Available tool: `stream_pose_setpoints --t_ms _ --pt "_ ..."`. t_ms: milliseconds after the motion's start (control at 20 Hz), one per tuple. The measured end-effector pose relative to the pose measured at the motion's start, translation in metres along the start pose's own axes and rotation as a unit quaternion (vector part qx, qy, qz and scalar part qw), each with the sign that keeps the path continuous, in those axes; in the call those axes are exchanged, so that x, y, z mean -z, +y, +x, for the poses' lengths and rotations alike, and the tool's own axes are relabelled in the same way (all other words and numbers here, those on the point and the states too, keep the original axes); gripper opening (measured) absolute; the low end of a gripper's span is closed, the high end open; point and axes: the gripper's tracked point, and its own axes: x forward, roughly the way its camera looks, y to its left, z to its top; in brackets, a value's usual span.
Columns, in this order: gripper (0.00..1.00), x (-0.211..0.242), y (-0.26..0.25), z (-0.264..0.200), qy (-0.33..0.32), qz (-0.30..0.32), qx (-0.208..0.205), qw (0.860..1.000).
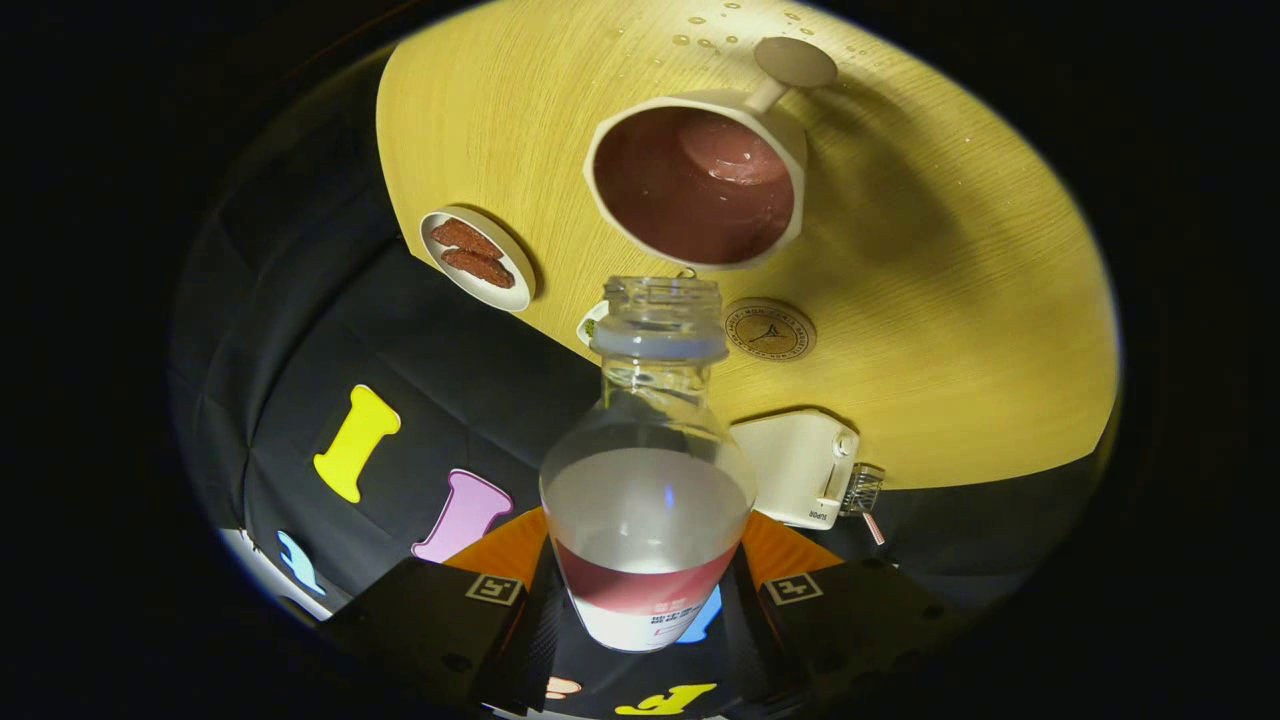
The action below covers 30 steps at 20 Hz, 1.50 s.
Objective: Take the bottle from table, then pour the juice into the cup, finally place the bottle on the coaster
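A pale wooden table is seen tilted across the view, backed by the booth's dark cloth wall. On it stand a cup with a side handle, already holding dark reddish juice, a small dish with two brownish pieces, a round coaster and a white appliance; droplets lie on the wood beyond the cup.

The bottle is gripped in the claw, whose fingers are closed against its lower body on either side, near the label. Its cap is off and its body looks nearly empty of juice. Its long axis runs straight ahead from the fingers, the open mouth pointing toward the cup's near rim, just short of it in the view.

The pouring step is judged done or nearly so. The coaster lies just beside the bottle's neck in the view, between the cup and the appliance, close ahead of the claw. The coming move is therefore judged to turn on the bottle being brought upright and its base carried over the coaster, clear of the cup rim and the appliance.
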Motion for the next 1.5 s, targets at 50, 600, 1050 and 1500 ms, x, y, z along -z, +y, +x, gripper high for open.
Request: stream_pose_setpoints --t_ms 50,600,1050,1500 --pt "0.72 0.0 -0.001 -0.001 -0.003 -0.01 -0.004 1.0" --pt "0.72 0.02 -0.01 -0.028 -0.048 -0.286 -0.092 0.952" --pt "0.72 0.069 -0.051 -0.078 -0.064 -0.677 -0.137 0.72" --pt "0.72 0.116 -0.087 -0.076 -0.099 -0.882 -0.15 0.437"
